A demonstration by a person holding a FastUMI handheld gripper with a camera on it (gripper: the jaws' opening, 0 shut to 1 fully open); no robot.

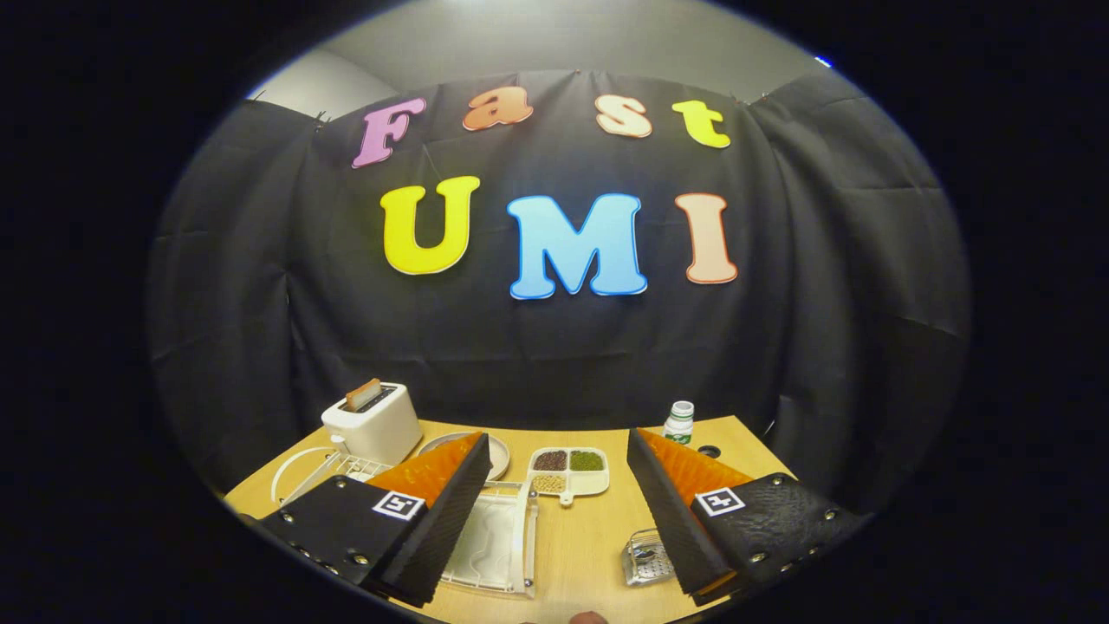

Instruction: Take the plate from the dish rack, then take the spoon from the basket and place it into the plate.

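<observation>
My gripper (556, 436) is held high over a wooden table (589, 537), open, with nothing between its fingers. A white dish rack (498, 537) lies below, between the fingers and close to the left finger (433, 511), which covers part of it. A round greyish plate (500, 455) shows past the left fingertip, beside the toaster; I cannot tell whether it rests in the rack or on the table. A small clear basket (645, 559) sits by the inner edge of the right finger (693, 511). What the basket holds is too small to make out.
A white toaster (374, 423) with a slice of bread in it stands at the back left. A white divided tray (569, 472) of grains lies mid-table beyond the rack. A white bottle (679, 422) stands at the back right. A white curved rim (290, 472) shows left of the toaster.
</observation>
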